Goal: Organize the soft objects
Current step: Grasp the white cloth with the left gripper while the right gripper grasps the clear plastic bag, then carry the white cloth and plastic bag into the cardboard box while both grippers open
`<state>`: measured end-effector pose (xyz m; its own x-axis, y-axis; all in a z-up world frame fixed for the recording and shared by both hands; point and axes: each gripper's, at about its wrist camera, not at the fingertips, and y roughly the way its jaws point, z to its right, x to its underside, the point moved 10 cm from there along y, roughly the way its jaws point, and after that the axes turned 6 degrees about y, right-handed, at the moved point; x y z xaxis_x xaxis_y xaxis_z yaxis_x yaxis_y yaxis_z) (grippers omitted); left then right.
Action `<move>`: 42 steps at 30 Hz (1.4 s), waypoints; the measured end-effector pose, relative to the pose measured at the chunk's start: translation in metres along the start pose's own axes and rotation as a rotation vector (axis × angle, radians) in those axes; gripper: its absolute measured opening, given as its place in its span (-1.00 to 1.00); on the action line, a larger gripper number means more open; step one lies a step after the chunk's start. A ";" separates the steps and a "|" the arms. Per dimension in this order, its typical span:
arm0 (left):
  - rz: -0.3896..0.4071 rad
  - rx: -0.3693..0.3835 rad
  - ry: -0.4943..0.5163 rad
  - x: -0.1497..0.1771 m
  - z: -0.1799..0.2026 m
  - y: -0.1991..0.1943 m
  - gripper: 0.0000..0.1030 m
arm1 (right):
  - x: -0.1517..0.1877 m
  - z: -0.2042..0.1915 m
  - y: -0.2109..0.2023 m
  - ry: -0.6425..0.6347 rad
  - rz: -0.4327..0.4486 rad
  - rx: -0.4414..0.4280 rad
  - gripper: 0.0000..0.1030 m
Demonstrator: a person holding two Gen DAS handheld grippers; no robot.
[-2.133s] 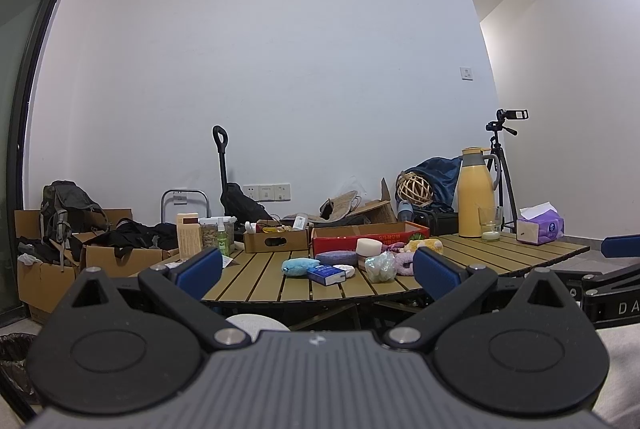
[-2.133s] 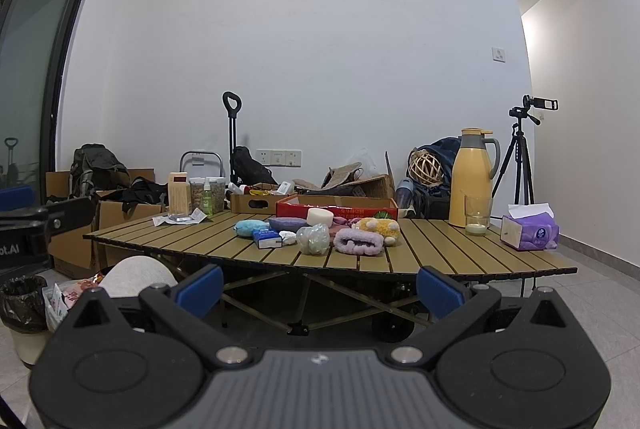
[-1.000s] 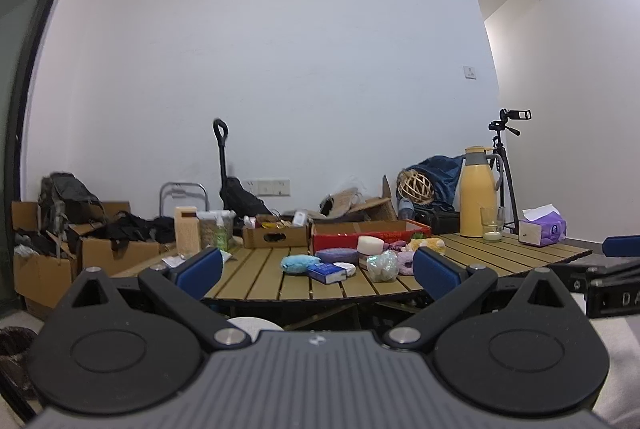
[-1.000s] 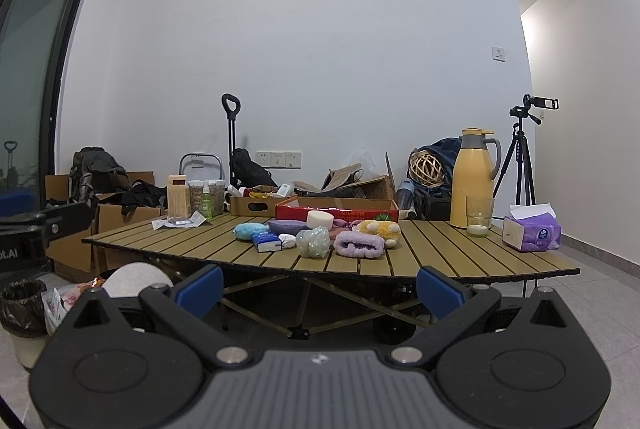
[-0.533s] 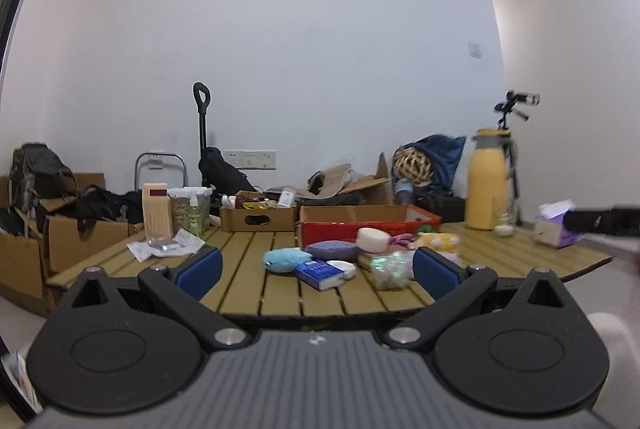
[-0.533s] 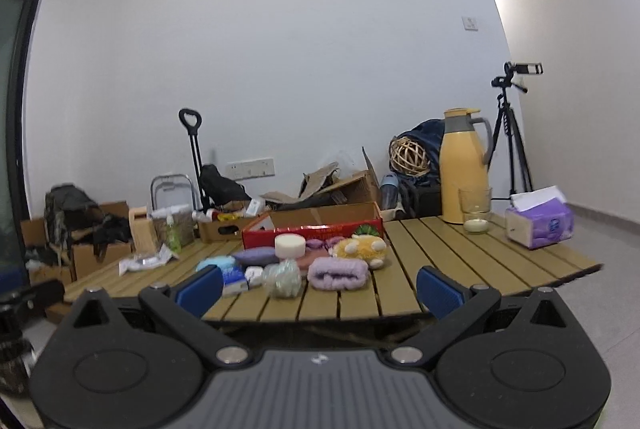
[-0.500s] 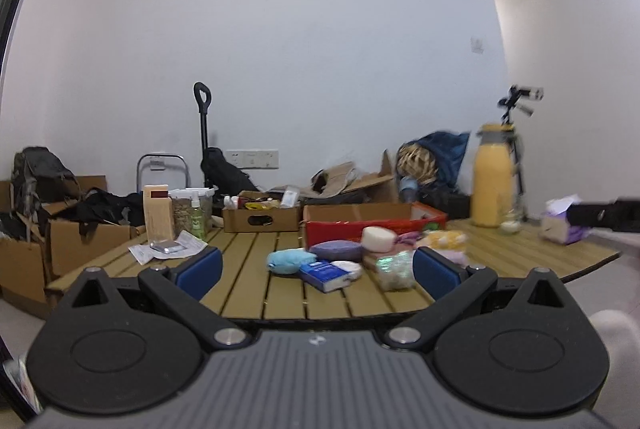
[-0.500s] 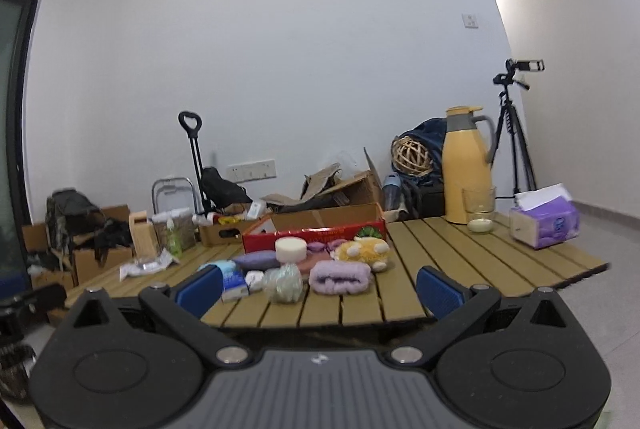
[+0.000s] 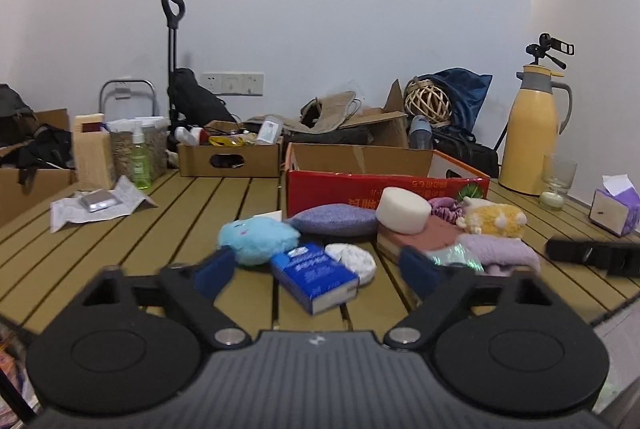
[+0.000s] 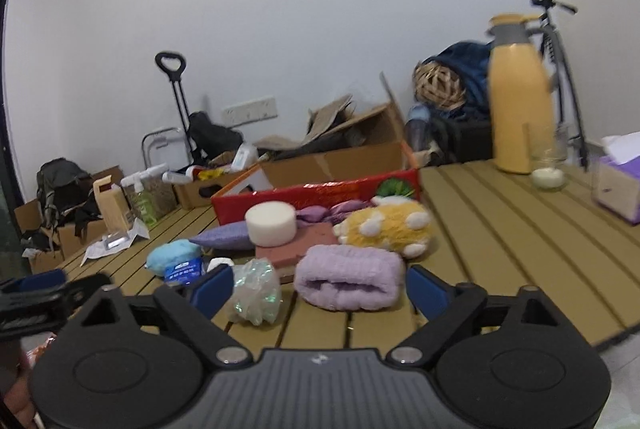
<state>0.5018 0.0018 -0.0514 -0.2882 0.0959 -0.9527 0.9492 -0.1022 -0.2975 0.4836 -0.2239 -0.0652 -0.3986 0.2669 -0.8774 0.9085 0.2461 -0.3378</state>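
Observation:
A pile of soft things lies on the slatted table (image 9: 160, 229) before a red box (image 9: 360, 189). In the left wrist view: a blue plush (image 9: 258, 239), a purple pad (image 9: 336, 225), a white sponge cylinder (image 9: 402, 209), a yellow plush (image 9: 492, 219), a blue tissue pack (image 9: 314, 277). My left gripper (image 9: 316, 271) is open, just short of the tissue pack. In the right wrist view my right gripper (image 10: 318, 289) is open, just short of a rolled lilac towel (image 10: 348, 281) and a crinkly iridescent ball (image 10: 256, 289); the yellow plush (image 10: 388, 229) lies behind.
A yellow jug (image 9: 532, 145), a glass (image 9: 558, 185) and a purple tissue box (image 9: 614, 207) stand at the table's right. A brown box (image 9: 228, 157), a wooden block (image 9: 92, 153) and bottles stand at the back left. Papers (image 9: 96, 203) lie left.
Both grippers have moved forward from well back in the room to the table's near edge; the soft pile now looms close. Both stay open and empty.

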 end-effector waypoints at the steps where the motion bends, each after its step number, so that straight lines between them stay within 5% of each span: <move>1: -0.008 0.013 0.009 -0.001 0.002 0.008 0.34 | 0.003 -0.005 0.009 -0.003 -0.014 -0.014 0.52; 3: -0.031 0.051 0.036 0.000 0.004 0.028 0.22 | 0.013 -0.018 0.025 -0.030 -0.053 -0.050 0.19; 5: -0.071 0.092 0.076 0.000 0.008 0.051 0.21 | 0.024 -0.033 0.041 -0.061 -0.096 -0.081 0.13; 9: -0.139 0.193 0.195 -0.004 0.022 0.093 0.61 | 0.037 -0.050 0.075 -0.110 -0.158 -0.110 0.05; 10: -0.156 0.228 0.222 -0.004 0.027 0.101 0.62 | 0.038 -0.052 0.083 -0.122 -0.165 -0.111 -0.04; 11: -0.182 0.257 0.251 -0.005 0.030 0.113 0.62 | 0.038 -0.053 0.090 -0.128 -0.177 -0.122 -0.35; 15: -0.271 0.285 0.315 -0.001 0.041 0.147 0.57 | 0.027 -0.047 0.105 -0.088 -0.187 -0.164 -0.61; 17: -0.328 0.314 0.330 0.006 0.046 0.160 0.33 | 0.019 -0.040 0.104 -0.073 -0.153 -0.178 -0.63; 18: -0.359 0.331 0.348 0.011 0.050 0.165 0.04 | 0.017 -0.037 0.104 -0.060 -0.142 -0.182 -0.63; 20: -0.357 0.335 0.387 0.016 0.052 0.168 -0.15 | 0.015 -0.033 0.105 -0.040 -0.125 -0.201 -0.63; 22: -0.368 0.345 0.397 0.016 0.051 0.167 -0.62 | 0.016 -0.033 0.105 -0.028 -0.123 -0.220 -0.63; 23: -0.369 0.331 0.395 0.014 0.048 0.167 -0.63 | 0.016 -0.033 0.104 -0.028 -0.121 -0.233 -0.63; 28: -0.310 0.300 0.338 -0.005 0.044 0.149 -0.72 | 0.016 -0.033 0.095 -0.035 -0.111 -0.259 -0.66; 34: -0.171 0.233 0.128 -0.039 0.032 0.072 -0.72 | 0.013 -0.029 0.080 -0.036 -0.071 -0.243 -0.67; 42: -0.043 0.147 0.073 -0.052 0.025 -0.021 -0.71 | -0.005 -0.046 0.003 -0.052 0.014 -0.265 -0.67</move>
<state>0.4937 -0.0258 0.0025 -0.3131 0.1747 -0.9335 0.9061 -0.2393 -0.3488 0.4829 -0.1815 -0.0459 -0.3730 0.2256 -0.9000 0.8463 0.4802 -0.2304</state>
